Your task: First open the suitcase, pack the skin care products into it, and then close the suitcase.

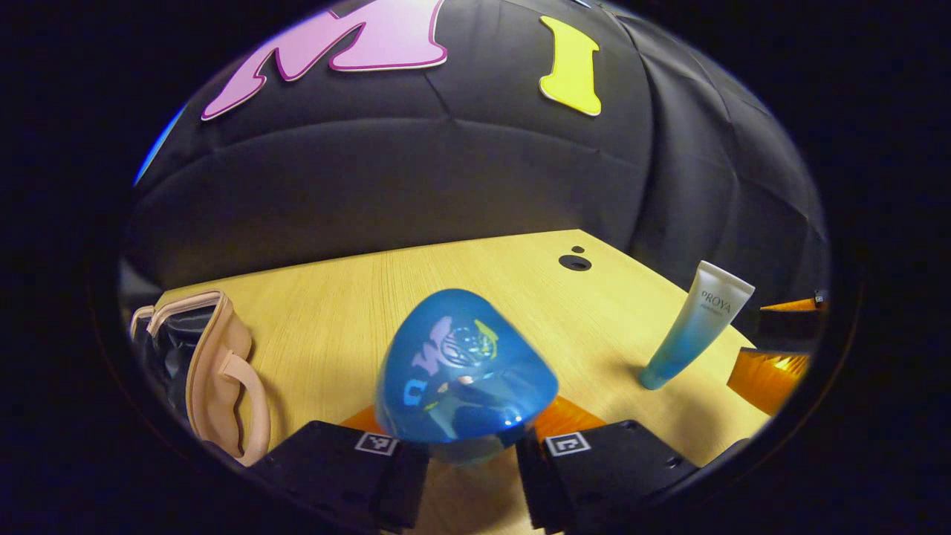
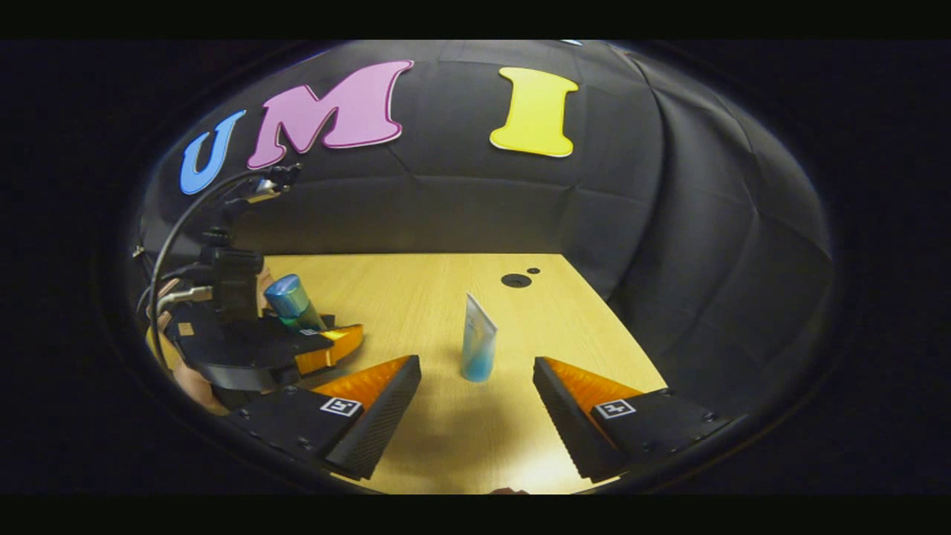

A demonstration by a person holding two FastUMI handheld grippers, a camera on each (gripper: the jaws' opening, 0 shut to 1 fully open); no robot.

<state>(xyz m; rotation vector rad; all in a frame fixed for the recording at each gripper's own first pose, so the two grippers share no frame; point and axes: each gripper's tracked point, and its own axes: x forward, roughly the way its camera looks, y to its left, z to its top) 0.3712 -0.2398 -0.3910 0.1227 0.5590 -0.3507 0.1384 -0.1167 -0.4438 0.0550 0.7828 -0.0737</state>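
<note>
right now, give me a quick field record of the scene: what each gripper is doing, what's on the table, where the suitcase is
left gripper: shut on a blue bottle, held above the table
right gripper: jaws open, empty, pointed at the tube
tube: white and blue, upright on its cap on the table, untouched
suitcase: pale pink, open, dark lining showing, at the left edge of the left gripper view
table: light wood, with a dark round hole near the far edge
packing: bottle and tube not yet in the suitcase

I am working in a recording booth, not a lived-in room: black padded cloth (image 2: 461, 208) closes in the back and side of a bare pale wooden table (image 2: 416, 297) with a cable hole (image 2: 515, 280), and cables (image 2: 178, 223) trail off my other tool.
</note>
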